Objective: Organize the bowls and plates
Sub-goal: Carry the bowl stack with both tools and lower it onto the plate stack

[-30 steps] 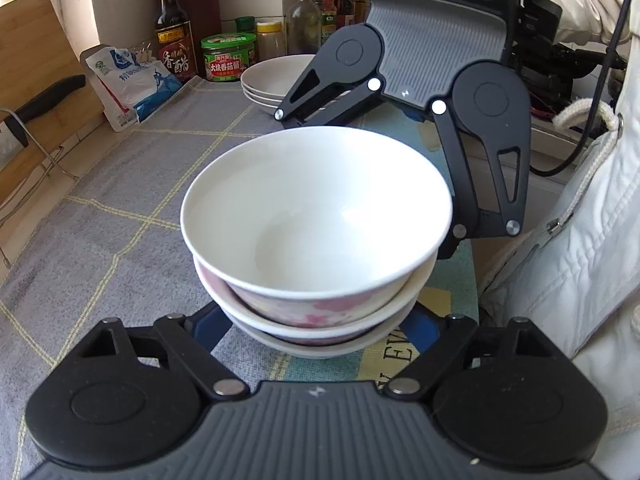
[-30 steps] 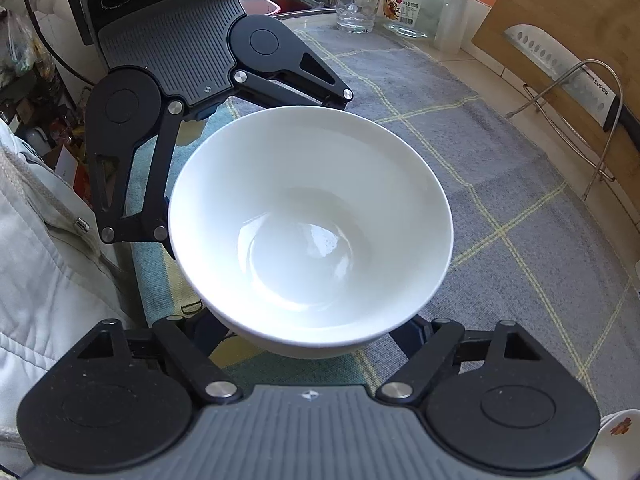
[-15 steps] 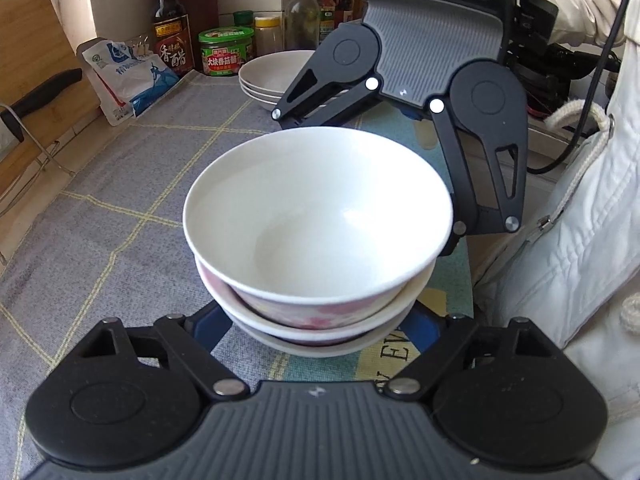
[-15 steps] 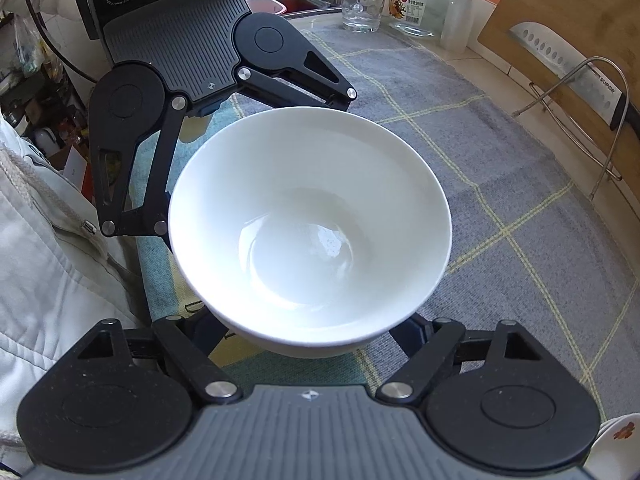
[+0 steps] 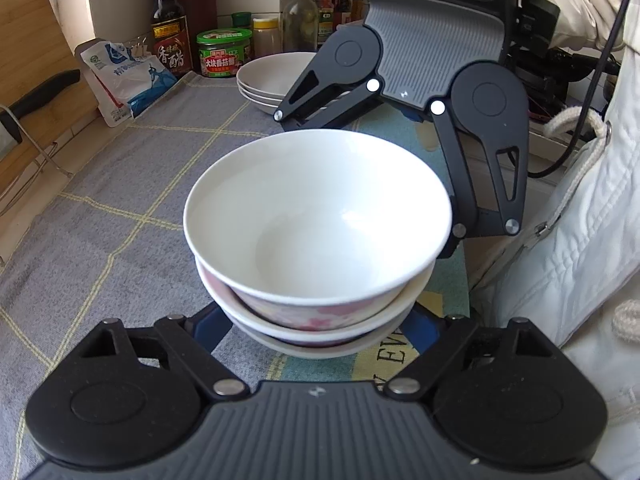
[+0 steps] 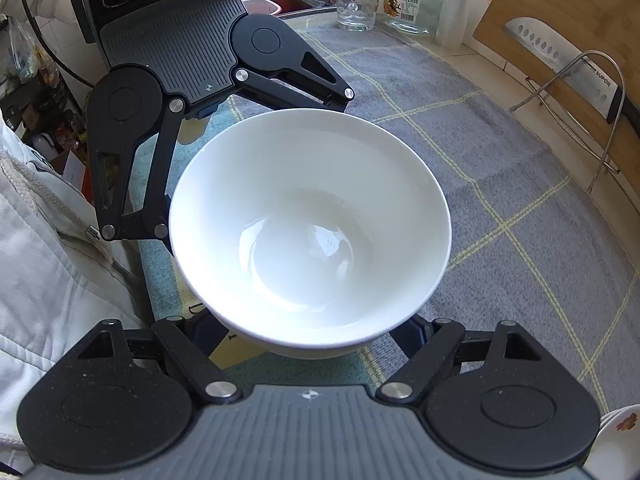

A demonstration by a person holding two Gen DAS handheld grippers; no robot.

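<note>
Left wrist view centres on a stack of bowls (image 5: 316,248) on the grey checked cloth (image 5: 120,216): a plain white top bowl (image 5: 320,208) nested in a pink-flowered bowl (image 5: 312,316), with one more white rim beneath. The left gripper (image 5: 316,320) reaches in from 6 o'clock, its blue fingers (image 5: 210,322) set either side of the stack's base. The jaws stand at a middling width around the stack, but the bowls hide the pads, so I cannot tell whether they press on it. The right gripper (image 5: 400,152) comes in from 1 o'clock, its arms bracketing the stack's far side.

At 11 o'clock a stack of plates (image 5: 272,76) sits well apart from the bowls, with a green-lidded jar (image 5: 224,52) and a dark bottle (image 5: 168,28) behind it.

Right wrist view shows the same top bowl (image 6: 310,232) from the other side, filling the centre, the right gripper (image 6: 310,340) at 6 o'clock straddling its base; contact is again hidden. A knife (image 6: 560,64) rests on a wire rack at 2 o'clock, and a glass (image 6: 356,0) stands at 12 o'clock.
</note>
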